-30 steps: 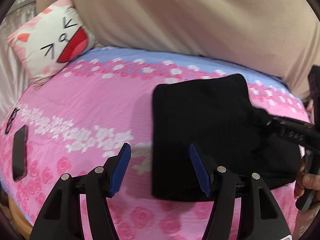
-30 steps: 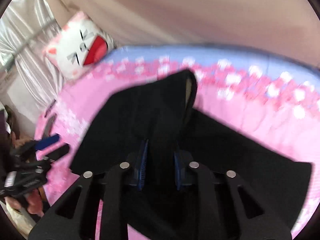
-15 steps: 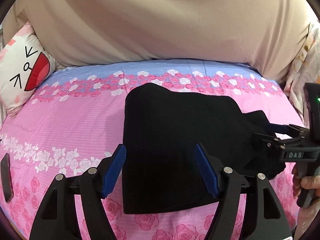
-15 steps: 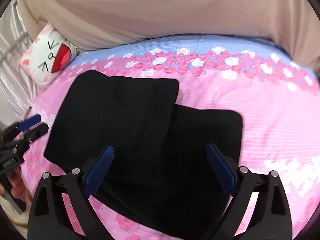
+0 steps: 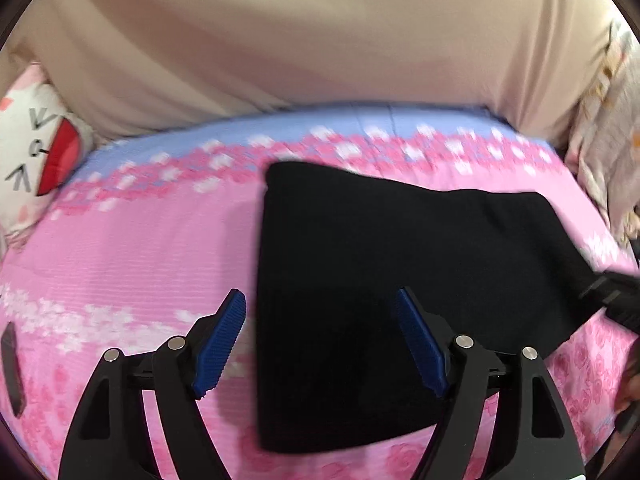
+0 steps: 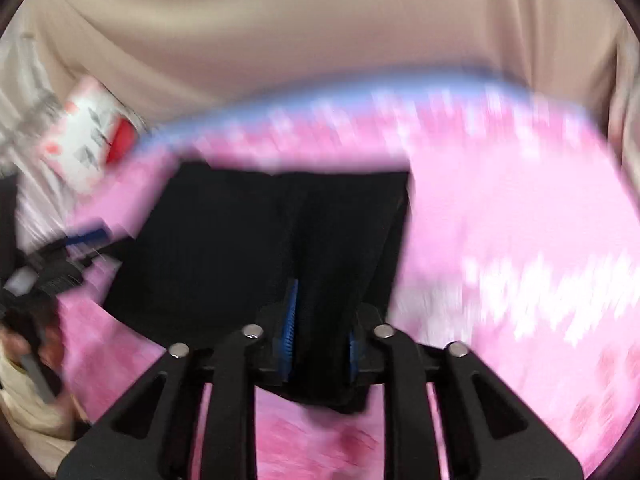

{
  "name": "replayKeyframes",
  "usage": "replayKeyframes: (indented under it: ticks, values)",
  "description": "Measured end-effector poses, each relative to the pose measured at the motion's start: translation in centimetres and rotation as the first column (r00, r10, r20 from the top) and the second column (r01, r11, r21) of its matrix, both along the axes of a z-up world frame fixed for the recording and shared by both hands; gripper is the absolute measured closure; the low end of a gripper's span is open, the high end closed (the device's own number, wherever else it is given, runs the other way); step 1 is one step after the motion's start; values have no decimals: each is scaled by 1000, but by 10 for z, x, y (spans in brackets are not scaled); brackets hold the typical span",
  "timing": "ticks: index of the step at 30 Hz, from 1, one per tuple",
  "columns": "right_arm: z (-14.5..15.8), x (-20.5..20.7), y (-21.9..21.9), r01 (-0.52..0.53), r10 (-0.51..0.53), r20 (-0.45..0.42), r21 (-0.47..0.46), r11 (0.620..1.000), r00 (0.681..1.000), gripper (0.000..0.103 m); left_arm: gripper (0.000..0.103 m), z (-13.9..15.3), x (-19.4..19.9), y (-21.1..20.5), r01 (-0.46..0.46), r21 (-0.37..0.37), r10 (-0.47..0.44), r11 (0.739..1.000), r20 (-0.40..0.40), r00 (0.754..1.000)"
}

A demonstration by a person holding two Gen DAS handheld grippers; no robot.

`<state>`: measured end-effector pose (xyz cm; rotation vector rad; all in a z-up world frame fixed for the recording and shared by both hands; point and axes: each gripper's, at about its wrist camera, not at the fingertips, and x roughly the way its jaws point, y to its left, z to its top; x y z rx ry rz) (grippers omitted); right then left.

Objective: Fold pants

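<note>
A: Item one, the pants [image 5: 380, 280]?

B: Black, folded into a flat block, lying on the pink floral bedsheet [image 5: 140, 248]. In the left wrist view they fill the centre and run out toward 3 o'clock.

A: Left gripper [image 5: 320, 336]?

B: Jaws spread wide, holding nothing. Its blue pads [image 5: 220, 340] hang above the near edge of the pants; contact cannot be told.

A: Right gripper [image 6: 320, 340]?

B: Clamped on a fold of the pants at 6 o'clock in its own view, cloth bunched between the pads. That view is blurred.

A: Surroundings?

B: Cat-face pillow [image 5: 32, 168] at 9 o'clock, beige curtain [image 5: 320, 40] across 12 o'clock, dark flat object [image 5: 11, 372] on the sheet at 8 o'clock.
</note>
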<state>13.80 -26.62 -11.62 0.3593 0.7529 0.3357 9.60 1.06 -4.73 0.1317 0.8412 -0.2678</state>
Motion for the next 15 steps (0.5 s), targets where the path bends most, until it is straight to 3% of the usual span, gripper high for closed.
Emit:
replayKeyframes:
  ticks: [3, 7, 8, 11, 15]
  values:
    - [-6, -13, -23, 39, -44, 23, 185, 982, 999, 70, 29, -9, 2, -14, -9, 28, 9, 1000, -18, 1000]
    - [12, -42, -53, 120, -142, 108, 189, 975, 984, 68, 29, 9, -4, -19, 13, -1, -13, 1000, 20, 1000]
    - [13, -44, -59, 146, -168, 111, 177, 973, 980, 69, 29, 11, -3, -21, 15, 3, -15, 1000, 27, 1000]
    - [15, -38, -61, 222, -223, 112, 21, 975, 968, 70, 29, 13, 5, -37, 19, 20, -19, 1000, 43, 999]
    - [9, -20, -46, 161, -156, 102, -41, 986, 983, 72, 29, -1, 21, -60, 20, 79, -23, 997, 29, 999]
